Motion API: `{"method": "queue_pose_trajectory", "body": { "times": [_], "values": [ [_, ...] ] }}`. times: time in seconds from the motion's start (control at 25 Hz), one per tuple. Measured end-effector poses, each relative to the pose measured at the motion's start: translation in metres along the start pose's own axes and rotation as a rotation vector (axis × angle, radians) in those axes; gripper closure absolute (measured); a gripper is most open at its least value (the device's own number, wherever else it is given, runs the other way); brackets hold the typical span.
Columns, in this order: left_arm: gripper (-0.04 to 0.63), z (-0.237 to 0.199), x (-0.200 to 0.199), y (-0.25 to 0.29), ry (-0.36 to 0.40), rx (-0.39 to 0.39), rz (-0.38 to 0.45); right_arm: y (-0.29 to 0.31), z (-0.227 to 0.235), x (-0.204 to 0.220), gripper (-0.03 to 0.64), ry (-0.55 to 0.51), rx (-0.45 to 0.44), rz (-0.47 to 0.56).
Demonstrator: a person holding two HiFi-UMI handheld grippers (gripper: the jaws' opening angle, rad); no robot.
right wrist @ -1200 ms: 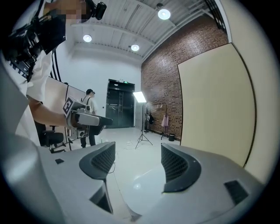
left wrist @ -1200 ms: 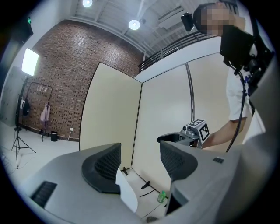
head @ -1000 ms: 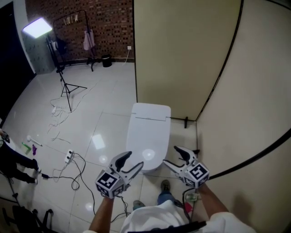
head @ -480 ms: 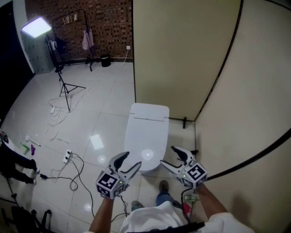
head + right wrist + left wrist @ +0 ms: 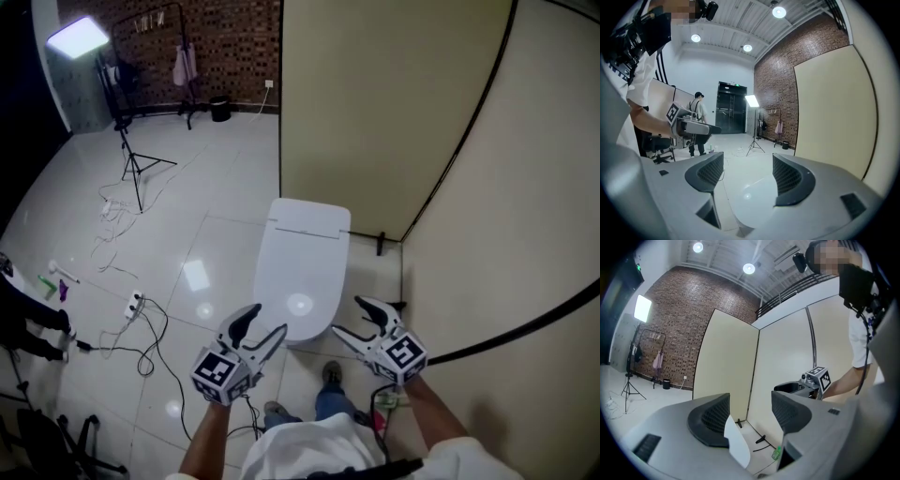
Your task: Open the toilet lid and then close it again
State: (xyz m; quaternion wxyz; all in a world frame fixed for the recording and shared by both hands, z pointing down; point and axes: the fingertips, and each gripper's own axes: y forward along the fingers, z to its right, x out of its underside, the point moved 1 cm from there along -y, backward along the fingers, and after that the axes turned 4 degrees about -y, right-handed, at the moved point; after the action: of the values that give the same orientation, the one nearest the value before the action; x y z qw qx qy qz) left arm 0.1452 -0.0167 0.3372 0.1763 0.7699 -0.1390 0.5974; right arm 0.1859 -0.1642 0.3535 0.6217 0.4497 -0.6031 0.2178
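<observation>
The toilet lid (image 5: 302, 267) lies shut at twelve o'clock before the left gripper (image 5: 268, 322) and right gripper (image 5: 351, 319), fingers spread and empty, so opening seems not yet begun; next, a finger must hook its front rim and lift.

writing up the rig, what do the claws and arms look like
Both the left claw and right claw are pale grey, with two curved fingers lined with black ribbed pads. Each carries a cube of black-and-white square markers. The person wears a white shirt; forearms are bare.
</observation>
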Motion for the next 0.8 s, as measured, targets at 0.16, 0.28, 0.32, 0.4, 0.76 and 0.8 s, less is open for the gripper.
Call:
{"method": "queue_pose_trajectory", "body": {
  "times": [0.16, 0.28, 0.32, 0.4, 0.76, 0.8],
  "values": [
    [0.321, -0.009, 0.022, -0.007, -0.006, -0.021, -0.01, 0.01, -0.005, 0.025, 0.287, -0.07, 0.034, -0.076],
    [0.321, -0.021, 0.048, -0.013, -0.009, -0.05, -0.037, 0.023, -0.016, 0.064, 0.288, -0.177, 0.035, -0.177],
    [0.321, -0.024, 0.059, -0.015, -0.013, -0.059, -0.05, 0.028, -0.02, 0.08, 0.287, -0.237, 0.032, -0.209],
    [0.321, -0.034, 0.081, -0.017, -0.007, -0.074, -0.069, 0.041, -0.029, 0.115, 0.287, -0.362, 0.025, -0.263],
    [0.321, -0.074, 0.188, -0.005, -0.013, -0.137, -0.112, 0.119, -0.083, 0.278, 0.287, -0.738, -0.083, -0.372],
    [0.321, -0.077, 0.2, 0.0, -0.017, -0.141, -0.11, 0.127, -0.082, 0.296, 0.287, -0.767, -0.079, -0.379]
  ]
}}
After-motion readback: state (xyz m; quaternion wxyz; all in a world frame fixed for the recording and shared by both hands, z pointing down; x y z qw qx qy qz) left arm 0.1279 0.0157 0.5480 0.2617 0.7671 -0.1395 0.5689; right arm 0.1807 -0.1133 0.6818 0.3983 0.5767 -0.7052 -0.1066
